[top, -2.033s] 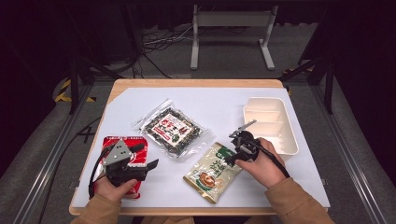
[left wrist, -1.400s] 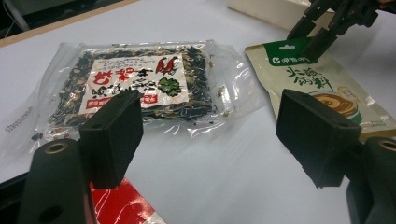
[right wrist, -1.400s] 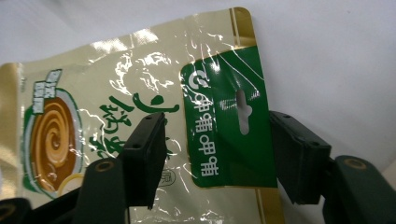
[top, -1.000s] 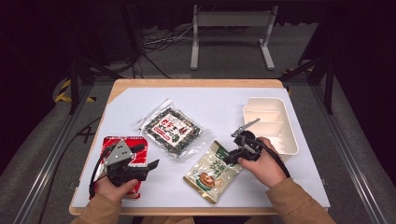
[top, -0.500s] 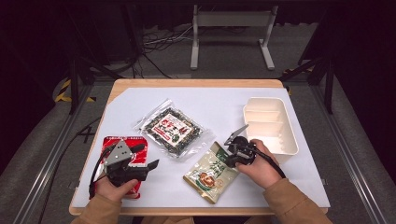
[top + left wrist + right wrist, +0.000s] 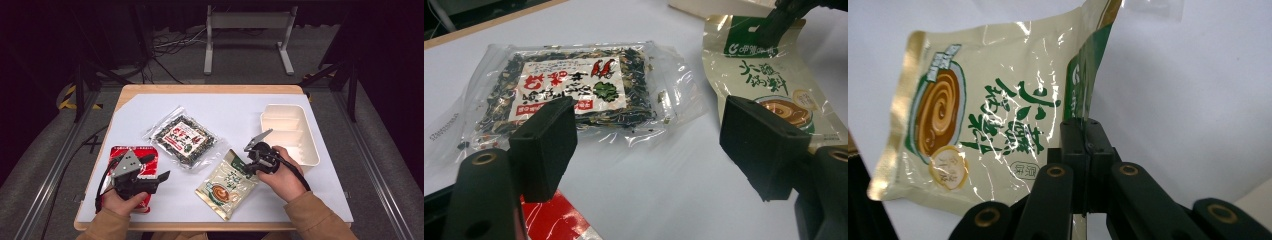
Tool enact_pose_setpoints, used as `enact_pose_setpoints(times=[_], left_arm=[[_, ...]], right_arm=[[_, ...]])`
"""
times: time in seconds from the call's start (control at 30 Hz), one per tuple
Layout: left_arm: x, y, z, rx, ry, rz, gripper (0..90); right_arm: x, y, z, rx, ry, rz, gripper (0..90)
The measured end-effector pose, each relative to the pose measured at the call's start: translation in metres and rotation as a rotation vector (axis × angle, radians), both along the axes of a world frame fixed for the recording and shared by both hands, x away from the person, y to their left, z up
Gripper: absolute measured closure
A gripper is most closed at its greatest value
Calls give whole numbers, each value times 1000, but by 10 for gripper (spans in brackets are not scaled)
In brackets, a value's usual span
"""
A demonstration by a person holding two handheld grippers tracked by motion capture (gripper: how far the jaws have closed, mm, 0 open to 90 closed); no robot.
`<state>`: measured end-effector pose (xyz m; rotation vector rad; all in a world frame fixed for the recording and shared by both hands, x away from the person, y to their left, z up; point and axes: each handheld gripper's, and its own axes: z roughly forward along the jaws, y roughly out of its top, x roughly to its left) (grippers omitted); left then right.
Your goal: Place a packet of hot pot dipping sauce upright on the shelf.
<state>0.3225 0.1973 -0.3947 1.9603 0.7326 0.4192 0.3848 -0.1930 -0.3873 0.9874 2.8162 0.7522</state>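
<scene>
Jaws first, lower left of the high view: left gripper (image 6: 150, 181) stands wide apart with nothing between, parked over the red packet (image 6: 131, 155) near the table's (image 6: 150, 92) front-left corner; in the left gripper view its two black pads (image 6: 546, 145) frame bare white sheet, red packet (image 6: 556, 222) showing just below. Centre: clear bag of dark seaweed with a red-and-white label (image 6: 183, 137) lies flat, untouched, well apart from both grippers. Lower centre-right: cream pouch with green print (image 6: 227, 184) lies on the sheet, and the right gripper (image 6: 248, 162) has just been closing on its upper green edge; jaws now pressed together with the pouch's top strip pinched between them, clear in the right gripper view, where the pouch (image 6: 983, 125) hangs off the closed pads (image 6: 1083, 135). Compared with a second ago, the right hand has dropped toward the pouch and the jaws went from apart to clamped. Right: white divided tray (image 6: 290, 135) sits empty just behind the right hand. Judgement: grasp is done, pouch corner starts lifting; next move is likely a lift and carry to the tray. Thin edge grip, so it could slip or swing.
</scene>
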Motion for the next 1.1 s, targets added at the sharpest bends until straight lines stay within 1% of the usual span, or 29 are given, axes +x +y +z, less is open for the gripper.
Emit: enact_pose_setpoints(times=[0.07, 0.13, 0.2, 0.23, 0.27, 0.3, 0.37, 0.4, 0.47, 0.5, 0.53, 0.6, 0.8, 0.93, 1.1], left_arm=[[0, 0, 0, -5, 2, 2, 236], [0, 0, 0, -6, 2, 2, 235], [0, 0, 0, -5, 2, 2, 236], [0, 0, 0, -5, 2, 2, 235], [0, 0, 0, -5, 4, 4, 235], [0, 1, 0, -3, 1, 2, 235], [0, 1, 0, -3, 1, 3, 235], [0, 1, 1, -2, -1, 2, 235], [0, 1, 1, -4, 1, 5, 235], [0, 1, 1, -4, 1, 5, 235], [0, 1, 1, -6, 3, 6, 235], [0, 1, 1, -5, 3, 6, 236], [0, 1, 1, -4, 1, 6, 235], [0, 1, 1, -5, 1, 7, 236], [0, 2, 1, -3, -1, 8, 235]], right_arm=[[-1, -2, 6, 29, 2, 1, 900], [-2, -2, 9, 44, 3, 2, 900], [-4, -2, 14, 43, 16, -7, 900], [-4, -2, 14, 43, 16, -7, 900], [-5, -2, 18, 47, 13, 1, 900], [-8, -2, 26, 60, 14, 6, 900], [-12, -1, 34, 62, 0, 9, 900], [-12, -1, 37, 59, -5, 20, 900], [-16, -1, 44, 61, -21, 16, 900], [-16, -1, 44, 61, -21, 16, 900], [-18, -2, 51, 57, -32, 20, 900], [-19, -2, 53, 58, -35, 19, 900], [-28, -7, 79, 88, -85, 34, 900], [-32, -8, 91, 88, -116, 56, 900], [-37, -8, 102, 100, -121, 84, 900]])
